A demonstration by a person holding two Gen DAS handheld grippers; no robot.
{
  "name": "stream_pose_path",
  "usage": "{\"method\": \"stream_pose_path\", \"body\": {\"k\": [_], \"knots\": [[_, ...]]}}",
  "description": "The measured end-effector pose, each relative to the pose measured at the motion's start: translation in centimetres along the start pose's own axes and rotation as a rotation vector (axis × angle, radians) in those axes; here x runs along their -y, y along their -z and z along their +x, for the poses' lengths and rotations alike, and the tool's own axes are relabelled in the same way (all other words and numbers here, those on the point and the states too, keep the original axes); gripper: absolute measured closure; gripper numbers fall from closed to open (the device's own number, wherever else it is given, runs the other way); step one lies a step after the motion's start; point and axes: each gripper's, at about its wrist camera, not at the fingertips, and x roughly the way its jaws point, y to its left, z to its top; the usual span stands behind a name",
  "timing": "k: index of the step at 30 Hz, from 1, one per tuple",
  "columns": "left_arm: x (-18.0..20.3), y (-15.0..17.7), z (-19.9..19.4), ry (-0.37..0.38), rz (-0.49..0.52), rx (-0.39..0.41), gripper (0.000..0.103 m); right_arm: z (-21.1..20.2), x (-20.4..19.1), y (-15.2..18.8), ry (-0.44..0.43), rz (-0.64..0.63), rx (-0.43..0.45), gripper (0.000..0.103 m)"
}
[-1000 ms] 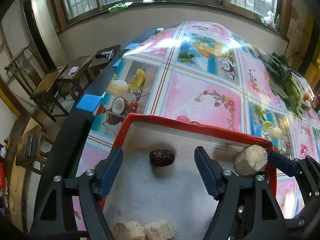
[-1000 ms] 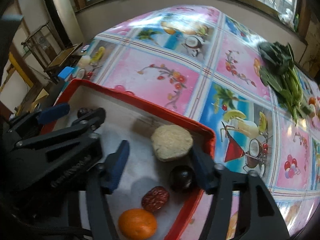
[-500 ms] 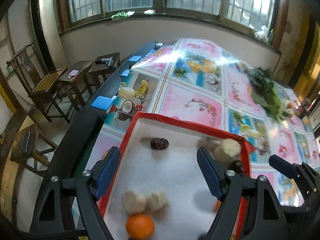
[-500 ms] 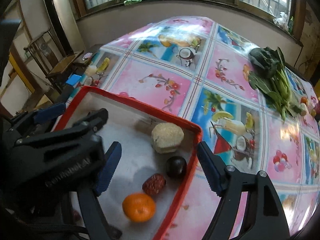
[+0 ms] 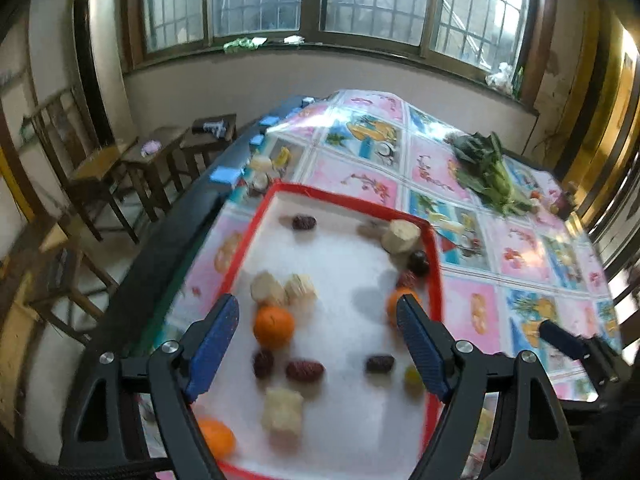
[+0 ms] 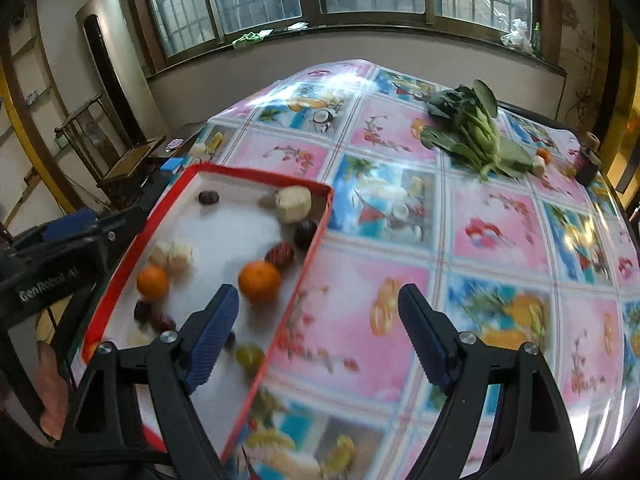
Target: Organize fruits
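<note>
While both grippers hang above the near end of the table, the red-rimmed tray (image 5: 434, 264) lies on the flowered tablecloth (image 6: 500, 240) with all the fruit inside it. The left gripper (image 5: 318, 344) has its jaws spread wide with nothing between them, poised over the tray's white floor. The right gripper (image 6: 318, 332) is likewise agape and empty, straddling the tray's right rim, one finger over the tray and the other over the cloth.

In the tray, a dark date (image 5: 304, 223) sits alone near the far wall. At the far right corner a pale cut chunk (image 5: 401, 236) rests beside a dark round fruit (image 5: 419, 262), with a reddish date (image 6: 280, 254) just nearer. Two pale chunks (image 5: 284, 289) touch one another toward the left side, an orange (image 5: 274, 327) just beside them. A second orange (image 6: 259, 282) lies near the right rim. Closer in are more dark dates (image 5: 305, 372), another pale chunk (image 5: 283, 410), a small green fruit (image 6: 250, 355), and a third orange (image 5: 216, 438) at the near left, blurred.

A bunch of leafy greens (image 6: 472, 128) lies on the cloth, well apart from the tray.
</note>
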Motion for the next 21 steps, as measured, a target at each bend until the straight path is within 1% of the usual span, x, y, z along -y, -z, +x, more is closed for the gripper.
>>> {"method": "stream_pose_path", "body": {"k": [2,5,7,8,11,12,16,17,19,20,21], "knots": [[0.1,0.7,-0.5,-0.007,-0.027,-0.005,0.022,-0.6,0.2,1.0,-0.018,-0.009,-0.008,0.021],[0.7,1.7,-1.4,-0.059,-0.036,-0.001,0.022,-1.6,0.4,2.2,-0.034,-0.032,-0.013,0.021],[0.9,2.2,-1.9,-0.046,-0.048,-0.002,0.022,-2.4,0.8,2.9,-0.051,-0.031,-0.008,0.021],[1.3,2.5,-2.1,-0.058,-0.041,-0.005,0.022,-2.8,1.1,3.3,-0.053,-0.033,-0.003,0.021],[2.0,3.2,-2.8,-0.122,-0.024,-0.008,0.022,-3.7,1.8,4.0,-0.071,-0.042,-0.001,0.021],[2.3,3.3,-3.0,-0.130,-0.021,-0.013,0.022,-3.9,1.9,4.2,-0.072,-0.047,0.002,0.021],[3.0,3.7,-3.7,-0.125,-0.021,0.007,0.022,-4.7,2.6,4.6,-0.086,-0.053,0.014,0.021],[3.2,3.7,-3.6,-0.128,-0.019,0.001,0.022,-4.8,2.8,4.7,-0.088,-0.058,0.016,0.021],[3.5,3.6,-2.9,-0.137,-0.024,-0.040,0.022,-5.0,3.2,4.9,-0.094,-0.057,0.018,0.021],[3.5,3.7,-2.6,-0.130,-0.029,-0.062,0.022,-5.0,3.4,5.0,-0.094,-0.057,0.019,0.021],[3.4,3.8,-2.0,-0.124,-0.040,-0.105,0.022,-5.0,3.6,5.1,-0.095,-0.058,0.015,0.021]]}}
